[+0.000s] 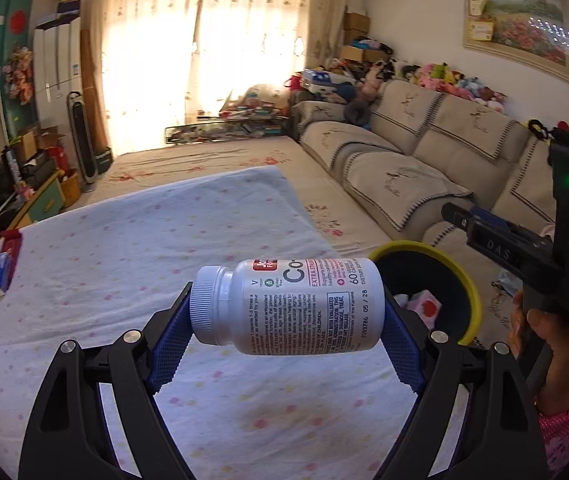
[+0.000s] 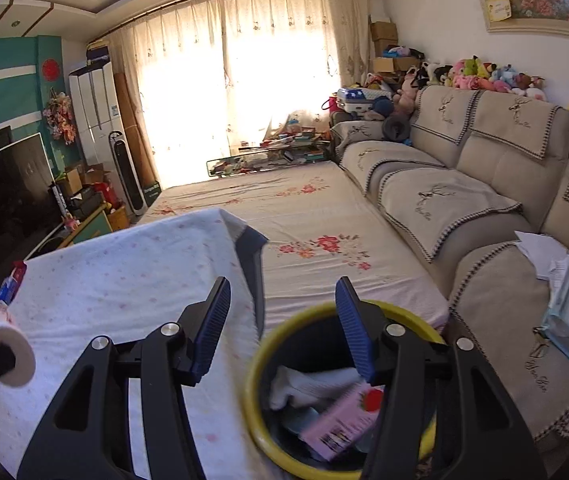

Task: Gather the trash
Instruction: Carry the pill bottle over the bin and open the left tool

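Note:
My left gripper [image 1: 288, 316] is shut on a white pill bottle [image 1: 296, 306], held on its side above the table, cap to the left. Just right of it is a black bin with a yellow rim [image 1: 466, 276]; a pink carton [image 1: 424, 306] shows inside. In the right wrist view, my right gripper [image 2: 284, 320] is open and empty, above the bin's yellow rim [image 2: 252, 396]. Inside lie a pink carton [image 2: 344, 420] and white crumpled tissue [image 2: 304, 388]. The bottle's cap end [image 2: 12, 352] shows at the left edge. The right gripper's body [image 1: 524, 256] shows in the left wrist view.
The table has a white cloth with pink dots [image 1: 144, 248]. Red and blue packets [image 1: 2, 264] lie at its left edge. A beige sofa [image 2: 484, 208] runs along the right, with papers [image 2: 564, 280] on its seat. A TV [image 2: 0, 192] stands at the left.

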